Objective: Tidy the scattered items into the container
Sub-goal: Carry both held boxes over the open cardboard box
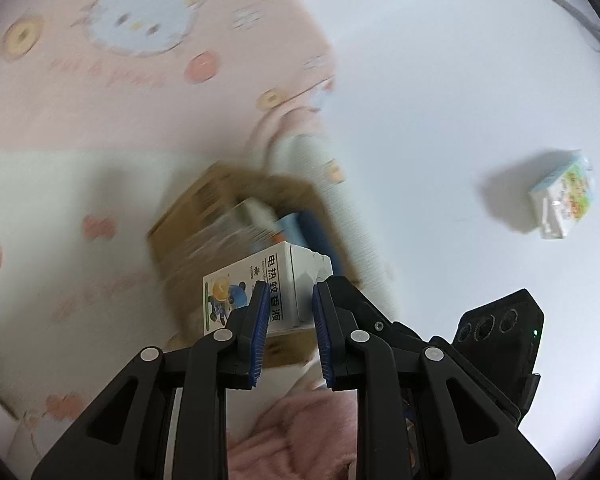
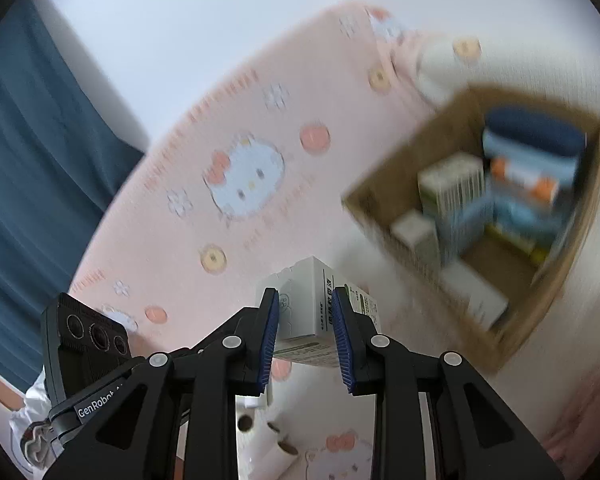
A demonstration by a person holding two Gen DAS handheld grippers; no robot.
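My left gripper is shut on a small white box with a blue cartoon figure and black lettering, held in the air just in front of a brown cardboard box. My right gripper is shut on a second white box of the same kind, held over the pink bedding to the left of the cardboard box. That cardboard box is open at the top and holds several packets and a dark blue item. One more small colourful packet lies apart on the white surface at the right.
Pink cartoon-print bedding covers most of the surface, with a pink fluffy fabric below my left gripper. A blue curtain hangs at the left. Two cardboard rolls lie low in the right wrist view.
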